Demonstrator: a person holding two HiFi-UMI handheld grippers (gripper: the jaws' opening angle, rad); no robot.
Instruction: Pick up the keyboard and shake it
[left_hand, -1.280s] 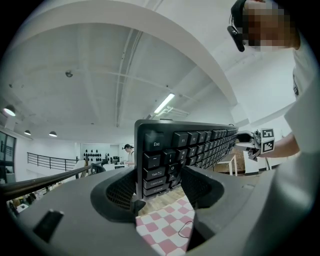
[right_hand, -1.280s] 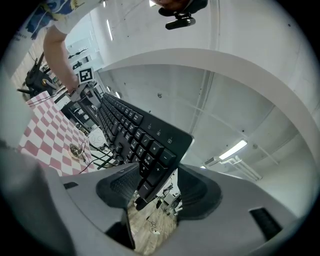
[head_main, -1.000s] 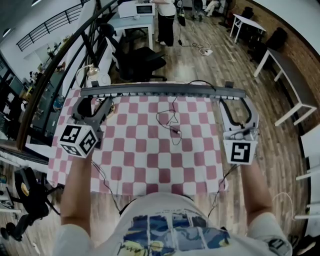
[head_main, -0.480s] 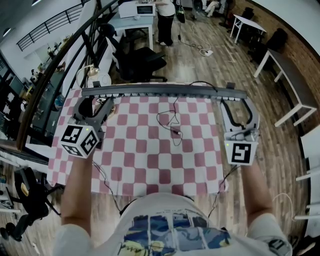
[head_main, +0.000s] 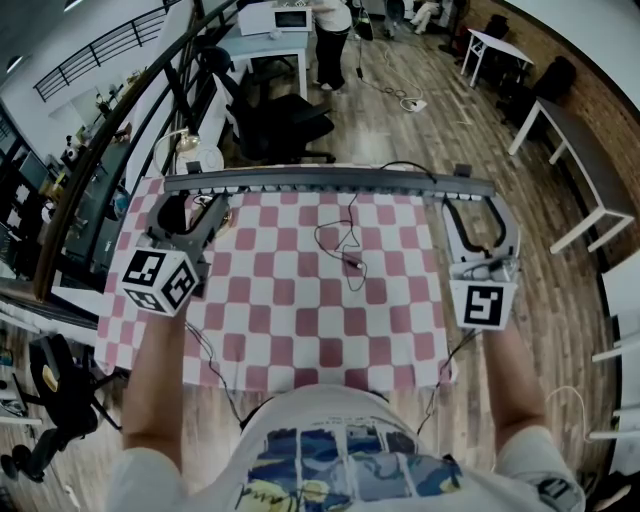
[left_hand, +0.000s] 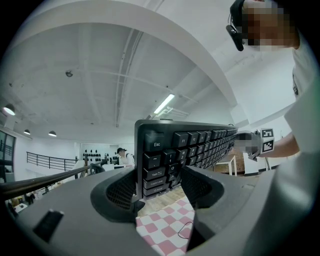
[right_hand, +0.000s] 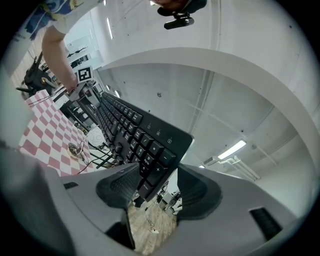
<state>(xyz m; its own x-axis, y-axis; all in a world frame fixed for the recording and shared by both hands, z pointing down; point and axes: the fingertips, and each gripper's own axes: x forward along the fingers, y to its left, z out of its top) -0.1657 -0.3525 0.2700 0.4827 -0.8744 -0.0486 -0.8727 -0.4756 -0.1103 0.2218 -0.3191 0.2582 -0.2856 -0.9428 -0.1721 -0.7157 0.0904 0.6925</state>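
Black, and seen edge-on from the head view, the keyboard (head_main: 330, 181) hung in the air above the far edge of the pink-and-white checkered tablecloth (head_main: 300, 320). It was clear of the cloth and spanned nearly its whole width. The left gripper (head_main: 190, 203) clamped the end above the cloth's left corner. In the left gripper view its jaws stood partly apart, pressed on the front and back of the keyboard (left_hand: 185, 150) at the Esc end. The right gripper (head_main: 477, 205) held the other end above the cloth's right corner, its jaws set fairly wide around the keypad end (right_hand: 135, 135). A thin cable (head_main: 345, 250) dropped from the keyboard's middle and lay looped on the centre of the cloth.
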